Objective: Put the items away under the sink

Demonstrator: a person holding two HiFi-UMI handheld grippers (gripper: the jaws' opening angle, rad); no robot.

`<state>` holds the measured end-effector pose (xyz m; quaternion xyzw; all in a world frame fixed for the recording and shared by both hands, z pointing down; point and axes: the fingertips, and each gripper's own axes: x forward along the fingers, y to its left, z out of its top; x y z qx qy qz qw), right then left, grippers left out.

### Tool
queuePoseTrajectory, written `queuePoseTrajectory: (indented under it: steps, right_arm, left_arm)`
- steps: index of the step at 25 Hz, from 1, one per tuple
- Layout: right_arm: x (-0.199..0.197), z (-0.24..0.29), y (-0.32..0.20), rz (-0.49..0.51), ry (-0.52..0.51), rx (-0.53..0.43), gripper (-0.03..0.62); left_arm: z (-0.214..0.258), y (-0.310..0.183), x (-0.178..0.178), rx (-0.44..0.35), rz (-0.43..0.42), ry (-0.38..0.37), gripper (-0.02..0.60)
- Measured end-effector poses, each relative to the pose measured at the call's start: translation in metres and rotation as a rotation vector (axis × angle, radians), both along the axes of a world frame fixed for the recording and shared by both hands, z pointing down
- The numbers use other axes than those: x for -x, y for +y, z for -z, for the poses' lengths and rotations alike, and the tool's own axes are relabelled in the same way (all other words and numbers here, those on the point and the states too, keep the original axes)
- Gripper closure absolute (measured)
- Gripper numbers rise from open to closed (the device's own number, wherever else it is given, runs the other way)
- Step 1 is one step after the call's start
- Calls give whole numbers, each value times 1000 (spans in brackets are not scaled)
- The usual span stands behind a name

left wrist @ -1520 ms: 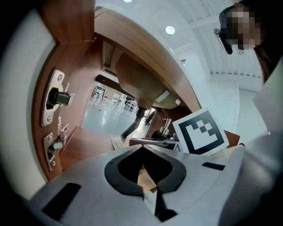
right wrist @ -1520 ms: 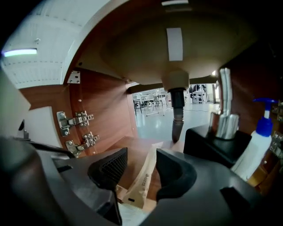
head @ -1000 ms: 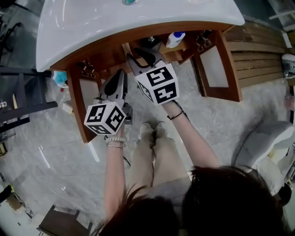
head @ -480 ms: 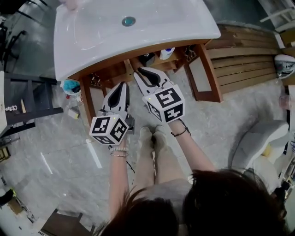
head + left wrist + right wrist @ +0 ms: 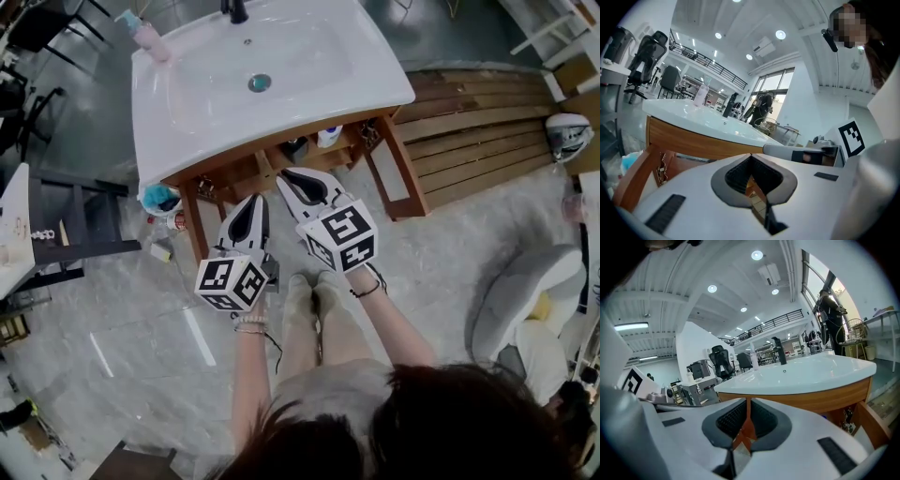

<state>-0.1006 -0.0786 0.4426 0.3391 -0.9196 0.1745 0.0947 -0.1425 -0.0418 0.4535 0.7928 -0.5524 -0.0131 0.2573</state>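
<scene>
White plastic left gripper [image 5: 258, 200] & right gripper [image 5: 284, 176]: ribbed jaws closed, empty, right's just closing.

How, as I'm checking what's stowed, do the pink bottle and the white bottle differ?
The pink bottle has a teal pump; the white bottle has a blue cap. The pink bottle stands on the sink top; the white bottle sits in the open cabinet below. Neither is held.
</scene>
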Motion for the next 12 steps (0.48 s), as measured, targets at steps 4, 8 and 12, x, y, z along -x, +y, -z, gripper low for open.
queuePoseTrajectory:
  steps: [4,8,12]
  right_arm:
    - [-5,19,10,11,-16,-3,568]
    - [-12,36,17,16,-35,-5,576]
    - [-20,48,24,15,-47,-3,577]
  left_arm:
    - [16,6,-7,-6,-7,3,580]
    - [32,12,-14,-16,-14,5,581]
    - [45,19,-21,-25,-20,14,581]
